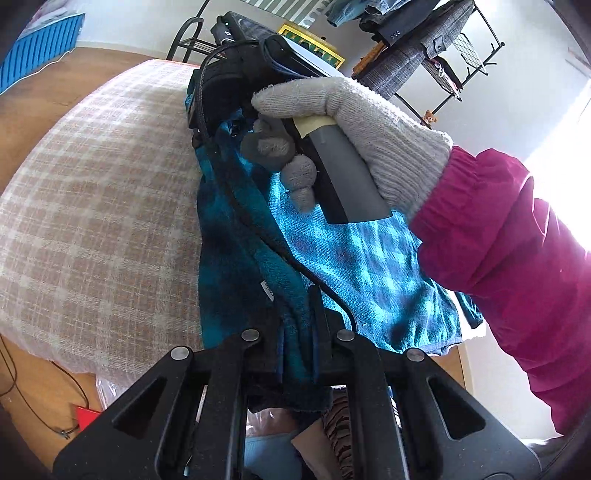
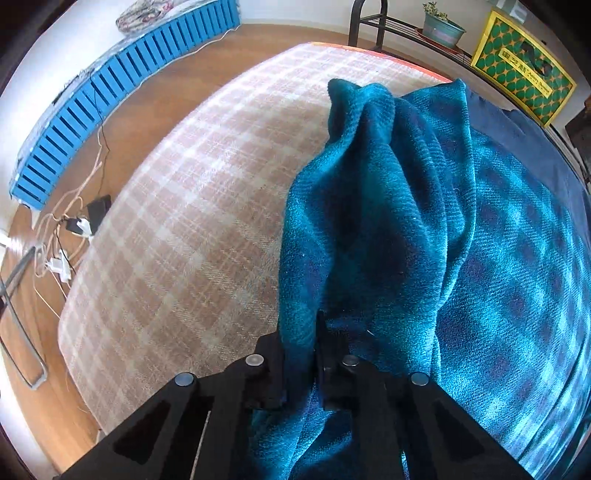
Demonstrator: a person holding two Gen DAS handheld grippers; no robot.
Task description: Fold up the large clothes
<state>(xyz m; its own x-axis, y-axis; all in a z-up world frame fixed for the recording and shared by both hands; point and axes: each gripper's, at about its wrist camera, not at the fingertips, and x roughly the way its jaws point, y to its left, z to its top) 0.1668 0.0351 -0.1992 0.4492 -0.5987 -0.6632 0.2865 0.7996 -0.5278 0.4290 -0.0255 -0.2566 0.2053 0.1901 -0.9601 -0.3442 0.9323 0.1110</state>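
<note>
Left gripper (image 1: 295,339) at lower centre, clamped on a bunched fold of teal plaid garment (image 1: 354,266). Right gripper (image 2: 301,354) likewise pinches the cloth, which lies on the checked mat (image 2: 177,229). Only the left view shows the gloved hand (image 1: 354,122); only the right shows the potted plant (image 2: 441,27), upper right.

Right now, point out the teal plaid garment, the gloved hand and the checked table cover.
teal plaid garment (image 2: 424,229): right wrist view, on its bunched fold.
gloved hand (image 1: 354,122): left wrist view, on the back of the glove.
checked table cover (image 2: 192,221): right wrist view, on bare cloth.
</note>
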